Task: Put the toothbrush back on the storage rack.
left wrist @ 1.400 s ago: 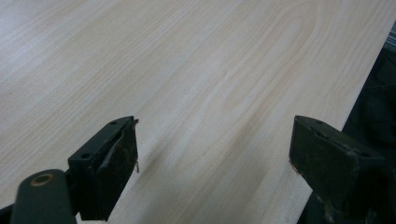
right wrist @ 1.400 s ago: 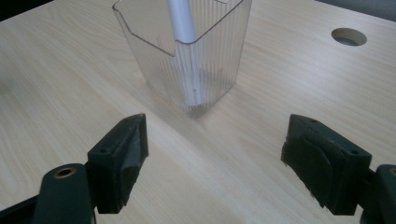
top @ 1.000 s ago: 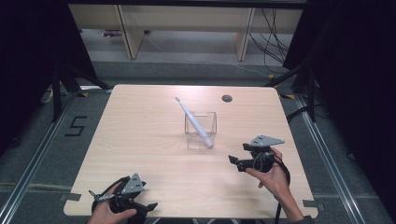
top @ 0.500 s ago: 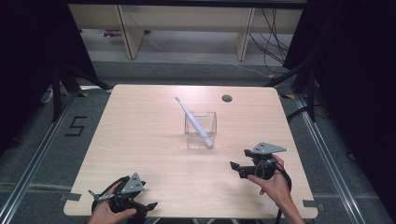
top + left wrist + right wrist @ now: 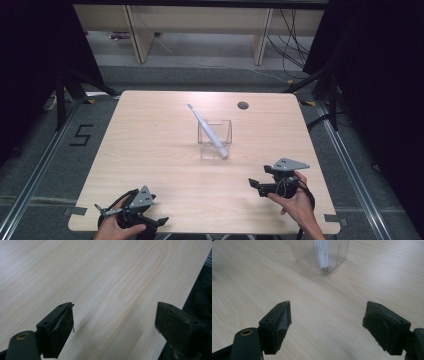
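Two hand-held grippers sit low at the near edge of the tabletop [image 5: 150,130], both with jaws spread wide and nothing between them. The right hand-held gripper [image 5: 327,325] faces the clear ribbed cup [image 5: 215,137] at mid-table, well apart from it; the left hand-held gripper [image 5: 113,325] looks over bare wood. A white toothbrush [image 5: 207,130] leans steeply inside the cup, head up and away. I judge the cup light and top-heavy: a sideways knock on the brush or rim could tip it over.
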The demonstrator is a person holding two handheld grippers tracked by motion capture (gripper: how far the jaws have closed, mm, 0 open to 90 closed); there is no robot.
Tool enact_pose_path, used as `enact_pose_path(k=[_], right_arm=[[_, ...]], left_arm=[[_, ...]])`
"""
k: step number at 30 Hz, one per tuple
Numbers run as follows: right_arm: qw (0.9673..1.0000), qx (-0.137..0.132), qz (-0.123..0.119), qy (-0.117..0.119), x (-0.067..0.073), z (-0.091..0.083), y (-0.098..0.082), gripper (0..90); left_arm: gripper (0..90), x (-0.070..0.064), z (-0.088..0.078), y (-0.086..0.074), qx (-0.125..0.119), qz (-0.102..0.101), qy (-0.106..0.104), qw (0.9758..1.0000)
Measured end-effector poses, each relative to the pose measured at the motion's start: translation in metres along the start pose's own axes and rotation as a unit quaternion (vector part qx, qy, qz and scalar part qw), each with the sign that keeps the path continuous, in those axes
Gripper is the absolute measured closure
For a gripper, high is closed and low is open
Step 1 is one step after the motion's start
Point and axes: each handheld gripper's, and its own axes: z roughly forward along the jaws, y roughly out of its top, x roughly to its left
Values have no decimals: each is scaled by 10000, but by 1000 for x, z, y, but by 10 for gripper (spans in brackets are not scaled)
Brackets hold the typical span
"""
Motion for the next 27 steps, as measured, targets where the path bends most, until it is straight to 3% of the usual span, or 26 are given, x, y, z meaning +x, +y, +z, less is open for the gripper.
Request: enact_pose_path(k=[1,2,5,6,7,8,11,12,15,16,17,18,19,20,21,22,24,25,26,27], right_arm=[[10000,20,-83,-41,-1,-1,-1,222],[10000,-2,29,8,1,-1,-2,218],[9999,39,-110,-74,0,-3,-5,213],[10000,59,29,-10,1,-4,-6,212],[10000,8,-91,-36,0,-4,-7,208],[10000,21,19,-65,2,-6,-8,205],[9999,-11,-139,-79,0,-8,-11,193],[10000,21,-5,-63,1,-9,-12,189],[10000,17,26,-52,3,-11,-15,168],[10000,31,-79,-3,3,-11,-16,167],[10000,69,-28,-32,5,-13,-17,167],[9999,10,-131,-66,4,-13,-18,167],[10000,31,-10,18,6,-14,-19,167],[9999,28,-146,-85,5,-15,-19,167],[10000,73,-19,-61,8,-17,-20,167],[9999,36,-143,-89,6,-17,-21,167],[9999,124,-3,-39,9,-18,-24,167],[9998,129,-155,-95,7,-18,-25,168],[9998,201,-42,-43,9,-18,-26,169],[9996,186,-191,-82,8,-19,-27,169]], left_arm=[[148,0,0,0,-6,-15,-1,10000],[148,0,0,0,16,3,1,10000],[148,-2,1,0,20,-35,-28,10000],[148,-2,1,0,25,-41,-24,10000],[148,-1,1,0,23,10,-9,10000],[148,-1,0,0,15,-60,5,10000],[148,-1,0,0,-5,-75,-8,10000],[148,-1,0,0,-5,-77,-43,10000],[148,0,1,0,26,31,-17,10000],[148,-2,1,0,18,-72,-14,10000],[148,-2,0,0,14,-38,-12,10000],[148,-1,0,0,9,-61,6,10000],[148,-1,0,0,14,-59,8,10000],[148,-1,0,0,19,-62,2,10000],[148,0,0,0,62,-53,-21,10000],[148,-1,1,0,34,-76,-1,10000],[148,-2,1,0,17,-74,-4,10000],[148,-1,1,0,17,-74,-2,10000],[148,-1,1,0,28,-75,-21,10000],[148,-1,1,0,-24,-83,-8,10000]])
